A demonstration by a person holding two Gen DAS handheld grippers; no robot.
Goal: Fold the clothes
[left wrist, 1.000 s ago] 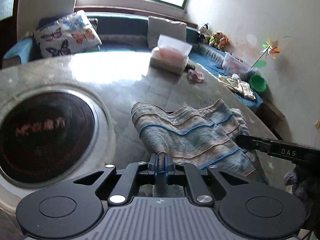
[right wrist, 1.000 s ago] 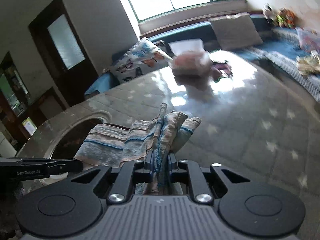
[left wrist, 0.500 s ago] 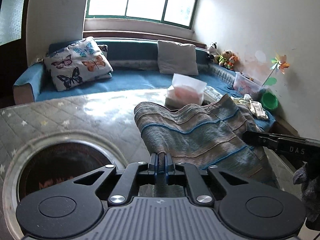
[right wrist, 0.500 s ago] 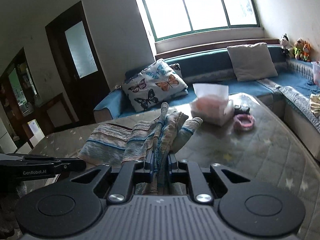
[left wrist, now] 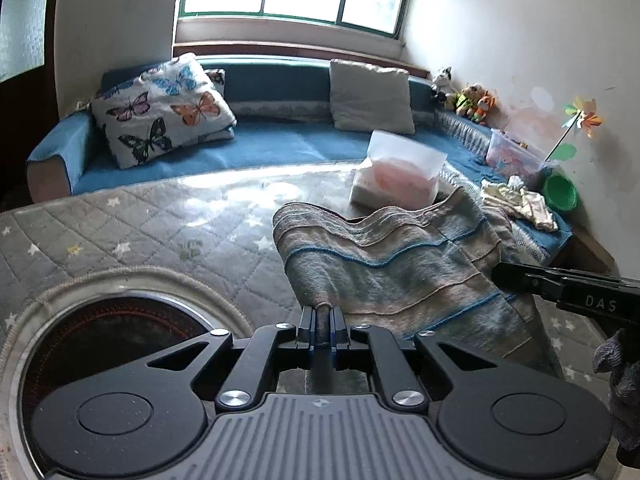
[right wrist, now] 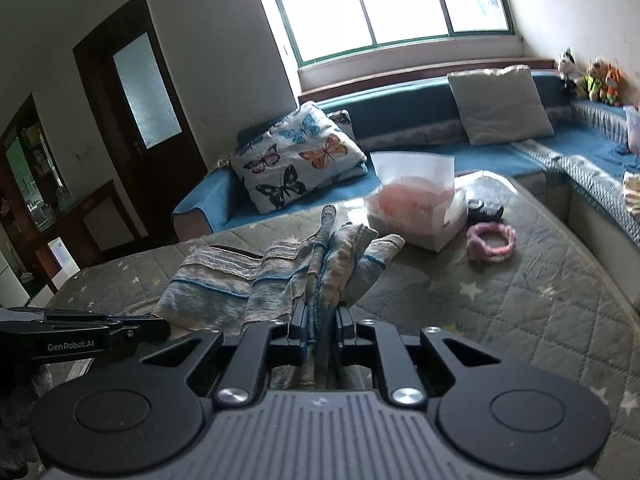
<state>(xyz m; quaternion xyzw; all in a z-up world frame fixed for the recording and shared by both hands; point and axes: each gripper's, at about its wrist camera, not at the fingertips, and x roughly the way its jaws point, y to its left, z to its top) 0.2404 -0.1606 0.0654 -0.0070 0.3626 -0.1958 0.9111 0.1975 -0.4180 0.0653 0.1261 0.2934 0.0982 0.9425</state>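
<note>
The left gripper (left wrist: 322, 320) has its jaws pinching 1 edge of the striped garment (left wrist: 400, 268). The right gripper (right wrist: 320, 320) has its jaws pinching a thicker, bunched section of the same garment (right wrist: 280, 276). The garment hangs between the 2 grippers, raised above the quilted bench (left wrist: 160, 228); whether its lower edge touches the bench cannot be told.

Step in hand, as judged: carrying the held edge over to form a fold.
- Keep both grips level so the spanned edge stays straight.
- Keep light tension between the 2 grippers; slack will let the cloth sag and crease.
- Lower the cloth onto bare bench, away from the round dark inset (left wrist: 108, 344) and the tissue box (left wrist: 396, 184).
- Release only after the edges line up.

View differences:
- The left wrist view shows the garment's broad striped face, the inset, and a green bowl (left wrist: 560, 192).
- The right wrist view shows the gathered layers at the right grip, a pink ring (right wrist: 492, 240), and a door (right wrist: 132, 120).
</note>
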